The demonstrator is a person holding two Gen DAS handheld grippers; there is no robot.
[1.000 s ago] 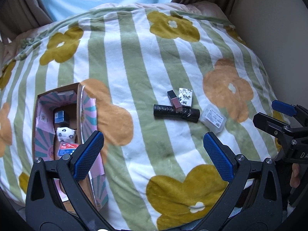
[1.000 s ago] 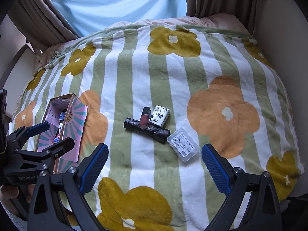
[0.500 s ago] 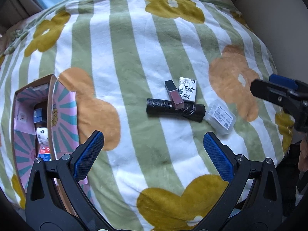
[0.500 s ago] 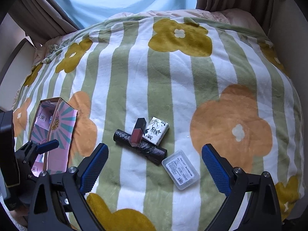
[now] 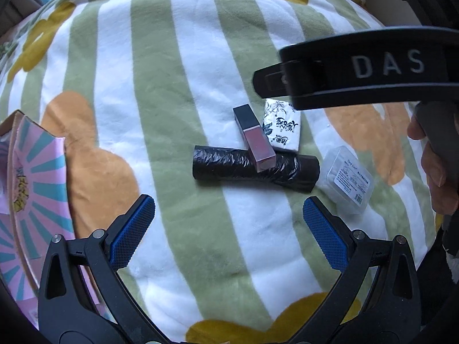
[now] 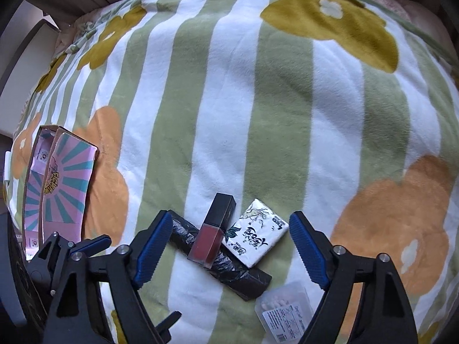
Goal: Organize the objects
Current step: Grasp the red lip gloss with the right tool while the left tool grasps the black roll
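Right gripper lowered, jaws narrowing around lip gloss, untouched.

Lipstick atop bag roll

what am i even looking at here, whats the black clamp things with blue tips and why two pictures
There is no robot here. A person holds a two-finger clamp in each hand, and each clamp carries a wide-angle camera looking along its fingers, so each picture is one clamp's own view.

In the left view the left tool stands open and empty. The black bar marked DAS is the right tool's body, with the person's hand behind it.

In the right view the right tool has just been closing but touches nothing.

On the flowered blanket lie a black roll, a lip gloss tube resting across it, a tissue pack and a clear plastic case. An open patterned box sits at the left.
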